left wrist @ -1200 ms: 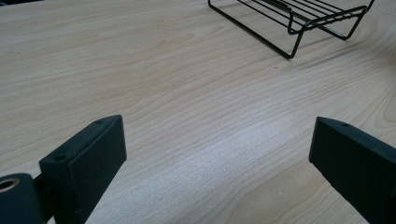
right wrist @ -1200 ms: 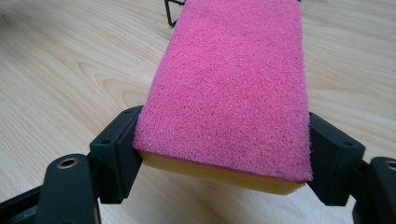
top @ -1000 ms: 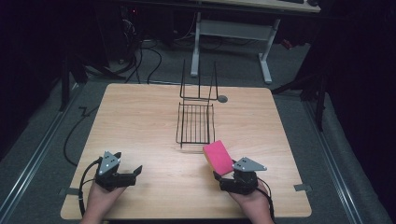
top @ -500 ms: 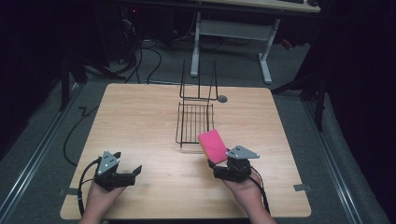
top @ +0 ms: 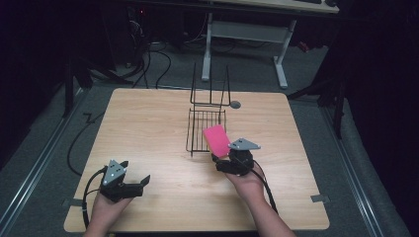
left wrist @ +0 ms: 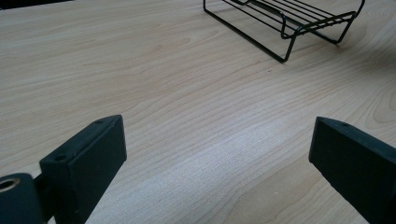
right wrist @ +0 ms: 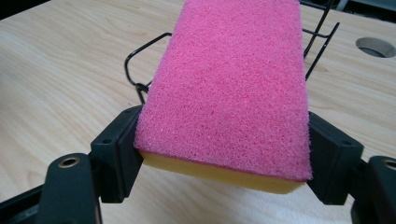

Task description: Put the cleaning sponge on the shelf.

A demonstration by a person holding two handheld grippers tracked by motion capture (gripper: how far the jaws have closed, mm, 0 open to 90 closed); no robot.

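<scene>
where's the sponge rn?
High view: the pink sponge is clamped in the right gripper, right of table centre, overlapping the near right corner of the wire rack.

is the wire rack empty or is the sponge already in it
Empty. The wire rack holds nothing; the sponge is clamped in the right gripper, above its near edge.

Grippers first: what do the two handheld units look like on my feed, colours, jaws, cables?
Both the left gripper and the right gripper have black bodies, each topped by a grey three-cornered plate. Jaws are flat black blocks with small screw holes. A black cable trails from each. The forearms show no sleeves.
</scene>
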